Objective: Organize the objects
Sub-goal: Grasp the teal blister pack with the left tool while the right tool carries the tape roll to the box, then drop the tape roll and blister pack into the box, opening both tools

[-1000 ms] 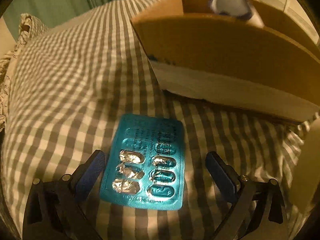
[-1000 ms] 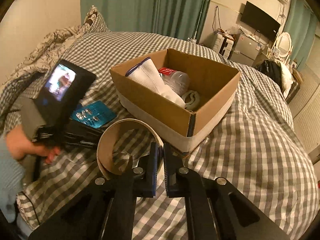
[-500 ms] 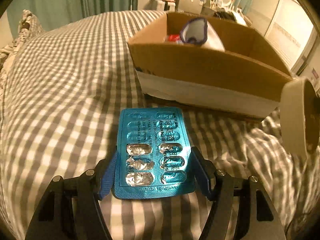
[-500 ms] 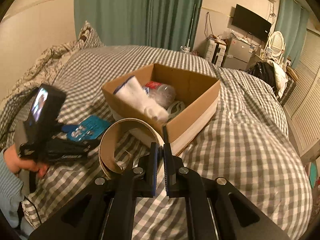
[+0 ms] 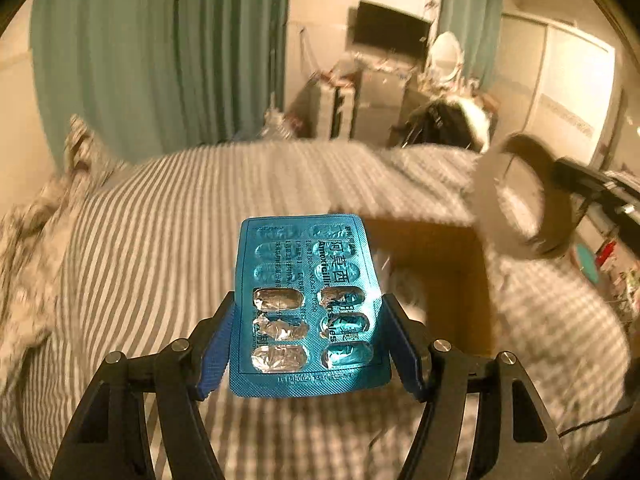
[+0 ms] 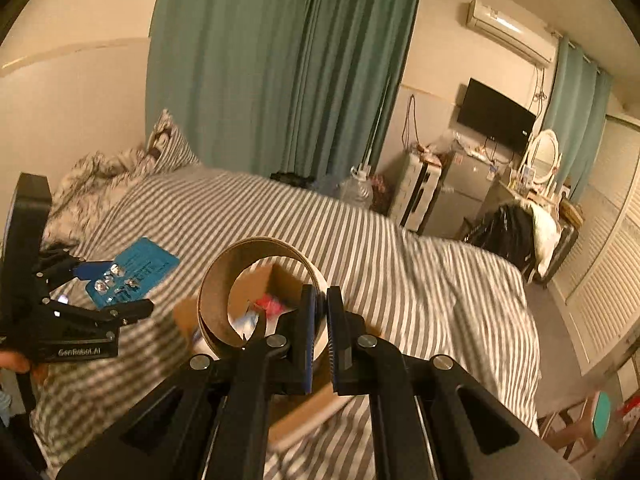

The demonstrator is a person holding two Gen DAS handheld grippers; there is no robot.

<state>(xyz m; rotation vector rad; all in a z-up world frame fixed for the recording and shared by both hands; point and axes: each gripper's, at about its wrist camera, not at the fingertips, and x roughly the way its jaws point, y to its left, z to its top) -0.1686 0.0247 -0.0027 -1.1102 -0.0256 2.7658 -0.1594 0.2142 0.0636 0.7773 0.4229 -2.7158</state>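
Left gripper (image 5: 308, 340) clamps the blister pack (image 5: 306, 308) by its side edges, held flat. Right gripper (image 6: 318, 336) pinches the tape roll (image 6: 240, 280) wall; cardboard box (image 6: 276, 292) lies just beyond, apparently the drop point.

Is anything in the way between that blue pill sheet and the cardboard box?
Nothing visible blocks it. The blue foil pill blister sheet, clamped in the left hand-held gripper, is raised with the open brown cardboard box just beyond. The tape roll hangs off to the right.

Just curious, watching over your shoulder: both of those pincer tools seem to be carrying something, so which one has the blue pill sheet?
The left gripper: its blue pads clamp the blister pack by its side edges. The right gripper pinches the tape roll.
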